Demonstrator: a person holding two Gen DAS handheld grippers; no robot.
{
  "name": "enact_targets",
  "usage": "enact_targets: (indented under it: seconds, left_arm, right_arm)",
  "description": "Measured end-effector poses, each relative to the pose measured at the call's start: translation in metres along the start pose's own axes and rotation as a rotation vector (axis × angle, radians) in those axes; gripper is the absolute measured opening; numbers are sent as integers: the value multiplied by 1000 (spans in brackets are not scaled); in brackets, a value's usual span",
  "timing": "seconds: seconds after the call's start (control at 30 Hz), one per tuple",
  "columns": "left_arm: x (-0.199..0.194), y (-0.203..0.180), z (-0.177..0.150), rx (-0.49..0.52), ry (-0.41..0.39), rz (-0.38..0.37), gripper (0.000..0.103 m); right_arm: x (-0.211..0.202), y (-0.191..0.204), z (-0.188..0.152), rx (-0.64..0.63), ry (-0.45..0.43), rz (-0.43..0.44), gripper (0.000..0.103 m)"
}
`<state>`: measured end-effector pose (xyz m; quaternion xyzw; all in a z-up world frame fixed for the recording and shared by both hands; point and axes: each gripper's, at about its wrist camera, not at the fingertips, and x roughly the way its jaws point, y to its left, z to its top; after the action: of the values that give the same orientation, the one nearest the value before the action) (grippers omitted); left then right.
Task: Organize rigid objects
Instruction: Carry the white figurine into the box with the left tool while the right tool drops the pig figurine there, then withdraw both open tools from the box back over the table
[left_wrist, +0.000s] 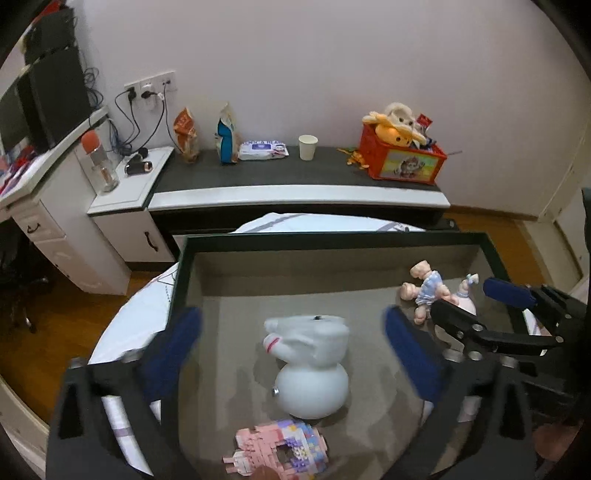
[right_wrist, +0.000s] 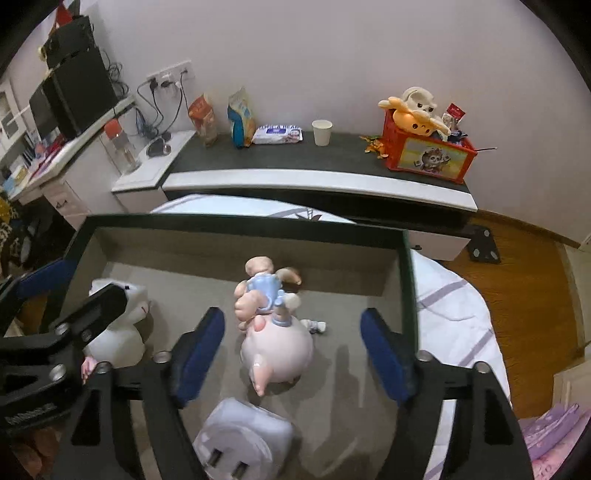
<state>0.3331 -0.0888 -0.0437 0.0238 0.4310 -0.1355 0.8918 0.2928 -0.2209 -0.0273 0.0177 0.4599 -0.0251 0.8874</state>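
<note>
White figurine (left_wrist: 312, 363) lies between the spread left gripper (left_wrist: 291, 347).

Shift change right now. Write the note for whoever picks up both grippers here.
Left gripper: open, holding nothing, around the white round-bodied figure in the grey tray without pressing on it.
Right gripper: open, holding nothing, straddling the pink pig figure.
In the tray: white figure, pig figure, a small doll in a blue dress lying against the pig, a pink block model near the front edge, a white plug adapter in front of the right gripper.
Done: these five sit in the tray.
Left: no loose item shows outside the tray in either view; look around before finishing.
</note>
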Motion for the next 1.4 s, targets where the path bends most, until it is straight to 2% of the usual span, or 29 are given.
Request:
enact_targets:
  seconds: [0.1,0.2,0.23,0.27,0.37,0.6,0.73,1.0,1.27,1.4]
  left_arm:
    - [-12,0,-2,6,-11,8,103]
    - [-30,-2,-6,11,-34,-9,103]
    - [-36,-2,-8,10,-43,-18,103]
    - [-45,-1,-10,9,-53,-19,103]
    - [-70,-2,-18,8,-77,-26,103]
    - [-139,-5,-48,18,-151,-51,103]
    - [-183,-4,-73,20,-190,-52,103]
    - [-243,6,-135,3,-224,-36,103]
    - [-270,15,-193,-24,-235,14,103]
    - [-263,27,-222,-67,-195,5,103]
  right_arm:
    - [-8,0,-1,-1,-4,7,84]
    - [-24,1,-5,13,-24,-3,94]
    - [-30,-1,-7,25,-32,-8,102]
    - [-35,-2,-8,36,-40,-13,103]
    - [-58,-6,-14,73,-69,35,103]
    - [-117,2,-38,87,-144,67,103]
    - [-159,11,-65,80,-203,81,103]
    - [-226,25,-130,45,-277,63,103]
    - [-259,31,-190,47,-312,54,103]
    - [-254,32,-220,60,-288,51,103]
